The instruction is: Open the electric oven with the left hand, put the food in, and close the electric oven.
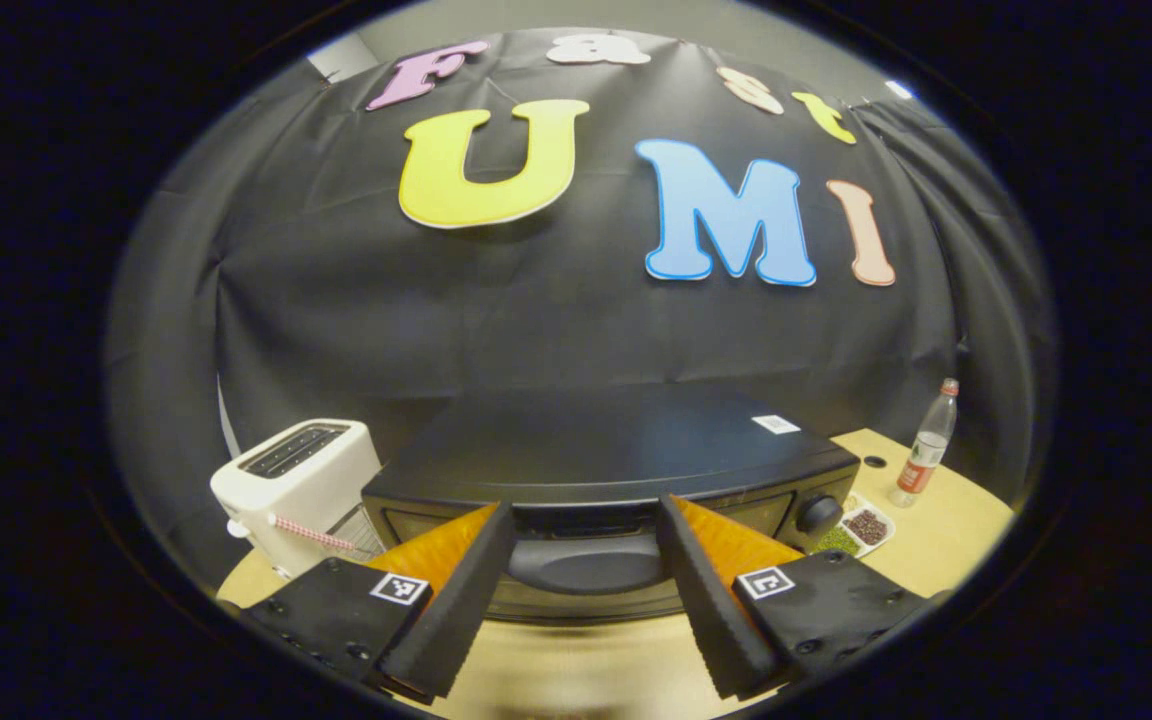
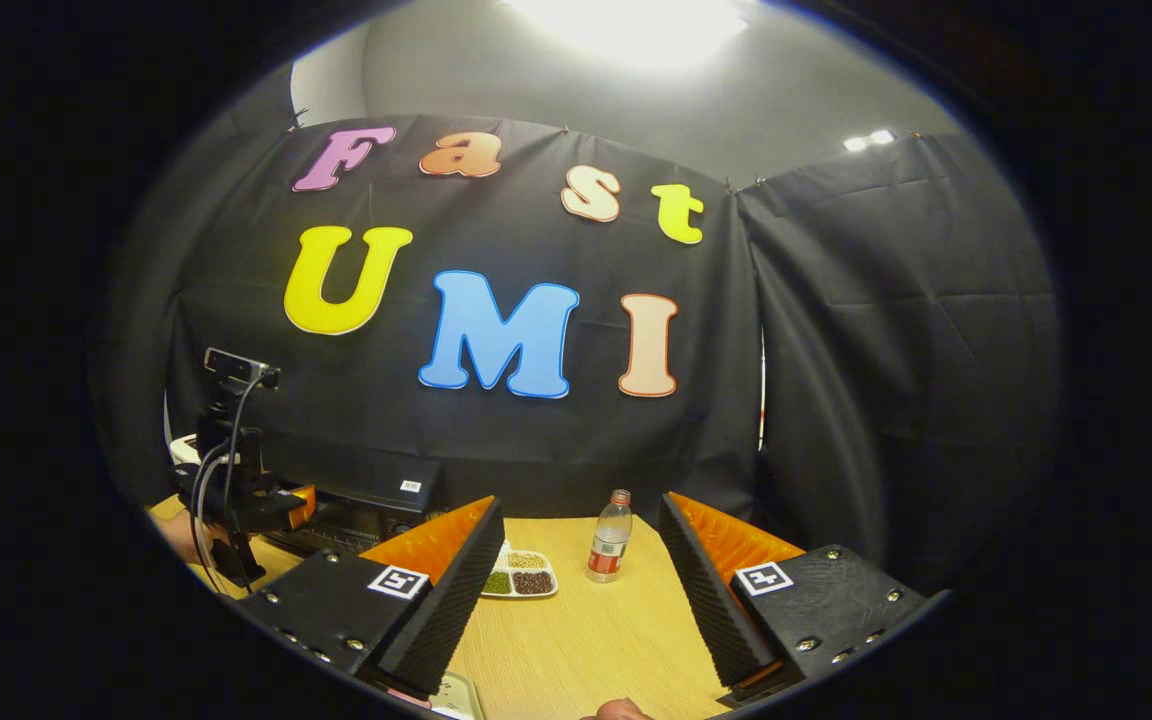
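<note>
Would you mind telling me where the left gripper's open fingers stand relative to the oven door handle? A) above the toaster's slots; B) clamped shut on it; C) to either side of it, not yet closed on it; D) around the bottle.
C: in the left gripper view the left gripper is open, its fingers flanking the handle of the closed oven.

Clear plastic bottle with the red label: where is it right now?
In the right gripper view the clear plastic bottle with the red label stands upright on the wooden table, just right of the white divided dish of beans, near the black cloth wall.
</note>
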Demonstrator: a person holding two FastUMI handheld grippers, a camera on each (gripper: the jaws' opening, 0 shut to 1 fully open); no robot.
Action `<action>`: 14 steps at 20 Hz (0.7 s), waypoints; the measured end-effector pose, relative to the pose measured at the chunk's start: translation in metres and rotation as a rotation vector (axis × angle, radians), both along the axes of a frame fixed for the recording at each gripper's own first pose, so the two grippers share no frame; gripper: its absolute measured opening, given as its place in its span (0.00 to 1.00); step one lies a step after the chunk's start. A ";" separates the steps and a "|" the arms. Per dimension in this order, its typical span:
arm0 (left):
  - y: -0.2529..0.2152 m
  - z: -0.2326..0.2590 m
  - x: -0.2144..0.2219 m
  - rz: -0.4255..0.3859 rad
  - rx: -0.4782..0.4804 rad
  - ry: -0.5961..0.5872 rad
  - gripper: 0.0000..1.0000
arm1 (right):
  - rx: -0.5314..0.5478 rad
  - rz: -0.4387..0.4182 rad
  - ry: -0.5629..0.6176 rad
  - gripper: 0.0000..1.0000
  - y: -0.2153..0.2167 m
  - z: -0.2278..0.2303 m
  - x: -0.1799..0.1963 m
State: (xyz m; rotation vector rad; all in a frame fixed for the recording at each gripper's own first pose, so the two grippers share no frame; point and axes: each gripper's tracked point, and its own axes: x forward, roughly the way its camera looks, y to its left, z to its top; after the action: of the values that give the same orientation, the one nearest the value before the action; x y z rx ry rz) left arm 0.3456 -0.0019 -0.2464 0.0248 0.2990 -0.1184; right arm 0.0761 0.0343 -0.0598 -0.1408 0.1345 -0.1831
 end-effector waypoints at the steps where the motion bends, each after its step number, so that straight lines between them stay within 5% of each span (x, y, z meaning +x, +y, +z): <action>1: -0.002 -0.004 0.001 -0.003 0.011 0.014 1.00 | -0.004 0.005 0.002 0.96 0.001 0.000 0.000; 7: -0.001 -0.002 -0.015 0.004 0.004 0.003 1.00 | 0.013 0.021 -0.004 0.96 0.005 0.004 -0.001; 9: -0.001 -0.004 -0.027 0.007 0.008 0.002 0.92 | 0.019 0.025 -0.005 0.96 0.004 0.005 0.001; 14: 0.001 -0.012 -0.057 0.018 0.017 0.018 1.00 | 0.042 0.042 -0.006 0.96 0.000 0.004 -0.003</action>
State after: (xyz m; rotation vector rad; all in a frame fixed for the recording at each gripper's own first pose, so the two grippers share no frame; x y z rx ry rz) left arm 0.2887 -0.0006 -0.2582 0.0383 0.3179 -0.0978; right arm 0.0730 0.0343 -0.0563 -0.1011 0.1297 -0.1387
